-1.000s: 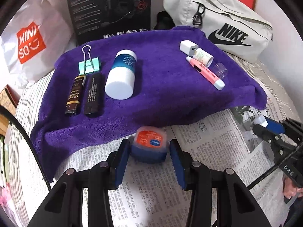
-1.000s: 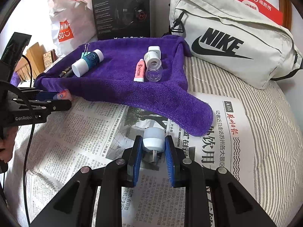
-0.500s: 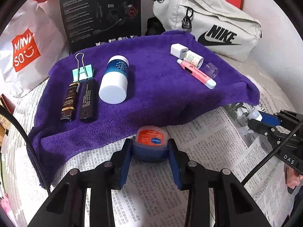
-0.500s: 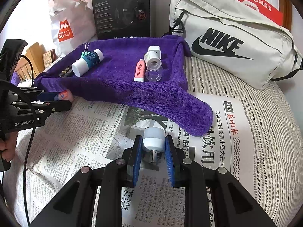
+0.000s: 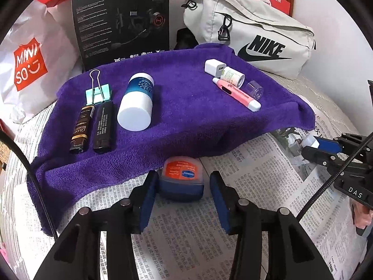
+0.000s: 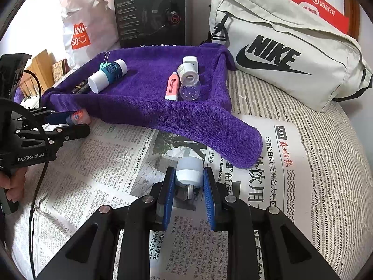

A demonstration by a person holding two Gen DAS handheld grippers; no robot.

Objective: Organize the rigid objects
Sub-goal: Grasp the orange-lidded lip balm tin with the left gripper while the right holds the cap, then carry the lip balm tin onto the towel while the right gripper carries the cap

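My left gripper (image 5: 181, 186) is shut on a small blue jar with an orange lid (image 5: 180, 177), just over the newspaper at the near edge of the purple towel (image 5: 186, 116). My right gripper (image 6: 188, 182) is shut on a white USB plug (image 6: 188, 170) above the newspaper, near the towel's hanging corner (image 6: 233, 140). On the towel lie a green binder clip (image 5: 98, 93), two dark lighters (image 5: 92, 126), a white-and-blue bottle (image 5: 136, 102), a white charger (image 5: 214, 66), a small white bottle (image 5: 232, 75), a pink highlighter (image 5: 235, 93) and a clear cap (image 5: 254, 89).
A grey Nike bag (image 6: 286, 53), a black headset box (image 6: 151, 14) and a Miniso bag (image 5: 25, 67) stand behind the towel. Newspaper (image 6: 105, 163) covers the striped bedding (image 6: 338, 163) in front. The other gripper shows at right in the left wrist view (image 5: 331, 149).
My left gripper has closed on the jar and moved forward toward the towel's edge. The right gripper has stayed still with the plug.
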